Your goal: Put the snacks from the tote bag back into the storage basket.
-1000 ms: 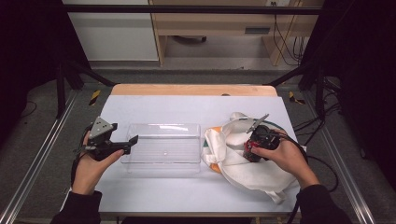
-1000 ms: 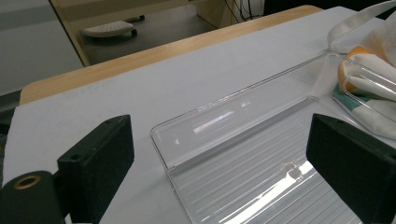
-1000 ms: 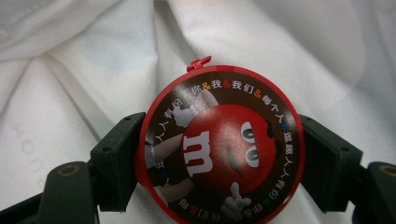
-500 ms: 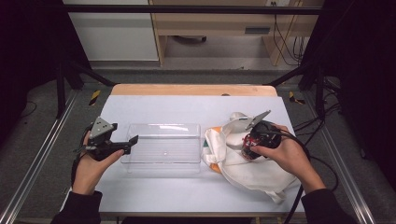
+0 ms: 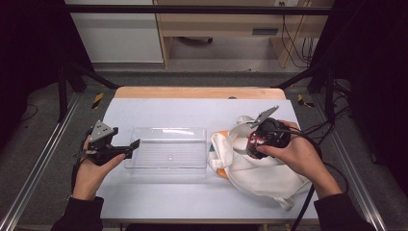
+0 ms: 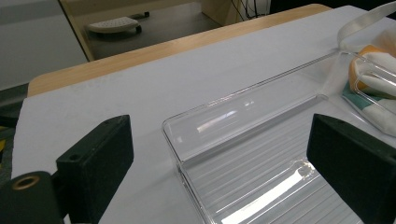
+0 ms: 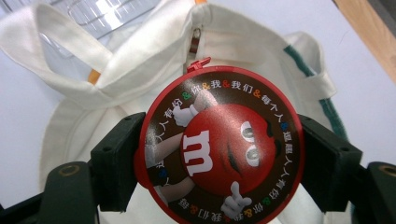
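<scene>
left tongs (image 5: 131, 146): jaws wide apart with nothing between them, pointing level toward the right of the high view
left hand (image 5: 94, 166): wrapped around the grip from below, forearm entering at bottom left
right tongs (image 7: 219, 154): jaws clamped on a round red candy tin (image 7: 219, 145)
right hand (image 5: 293, 154): cupped over the tongs' body, raised off the table (image 5: 168, 108)

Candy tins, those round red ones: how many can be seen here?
1. The candy tin sits clamped between the jaws of the right gripper, held above the white cloth bag. More may be hidden inside the bag.
</scene>
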The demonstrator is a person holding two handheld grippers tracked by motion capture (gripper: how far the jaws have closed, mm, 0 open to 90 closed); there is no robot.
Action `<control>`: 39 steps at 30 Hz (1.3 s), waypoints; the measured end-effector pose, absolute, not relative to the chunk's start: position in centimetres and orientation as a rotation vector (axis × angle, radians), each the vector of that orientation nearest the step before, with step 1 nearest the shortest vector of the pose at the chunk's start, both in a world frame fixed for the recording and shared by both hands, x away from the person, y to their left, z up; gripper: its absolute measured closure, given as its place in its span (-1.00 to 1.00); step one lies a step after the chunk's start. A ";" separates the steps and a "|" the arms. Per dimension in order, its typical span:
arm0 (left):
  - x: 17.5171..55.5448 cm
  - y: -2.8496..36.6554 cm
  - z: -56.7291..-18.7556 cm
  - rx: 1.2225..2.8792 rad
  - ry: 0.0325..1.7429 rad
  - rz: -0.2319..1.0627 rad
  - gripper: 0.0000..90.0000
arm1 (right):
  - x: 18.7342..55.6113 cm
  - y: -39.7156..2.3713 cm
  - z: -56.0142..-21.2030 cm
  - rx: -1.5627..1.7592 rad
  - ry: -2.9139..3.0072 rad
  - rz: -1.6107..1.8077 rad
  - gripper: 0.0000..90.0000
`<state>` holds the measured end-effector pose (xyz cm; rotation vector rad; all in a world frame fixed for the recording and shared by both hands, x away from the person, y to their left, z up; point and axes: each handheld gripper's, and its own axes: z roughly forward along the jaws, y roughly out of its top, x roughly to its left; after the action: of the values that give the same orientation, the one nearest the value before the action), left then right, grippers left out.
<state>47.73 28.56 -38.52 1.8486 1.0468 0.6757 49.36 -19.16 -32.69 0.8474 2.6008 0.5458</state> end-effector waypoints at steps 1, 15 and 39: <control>47.7 28.6 -38.5 1.847 1.047 0.676 -0.84 | 49.3 -19.1 -32.5 0.839 2.601 0.545 -0.45; 47.7 29.8 -38.1 1.812 1.069 0.689 -0.84 | 48.8 -16.5 -29.1 0.757 2.592 0.542 -0.45; 47.6 30.5 -38.0 1.795 1.084 0.685 -0.86 | 50.2 -12.9 -27.9 0.686 2.593 0.641 -0.45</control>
<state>47.58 30.47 -38.01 1.7948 1.0838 0.6847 50.17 -12.90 -27.94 0.6855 2.5929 0.6407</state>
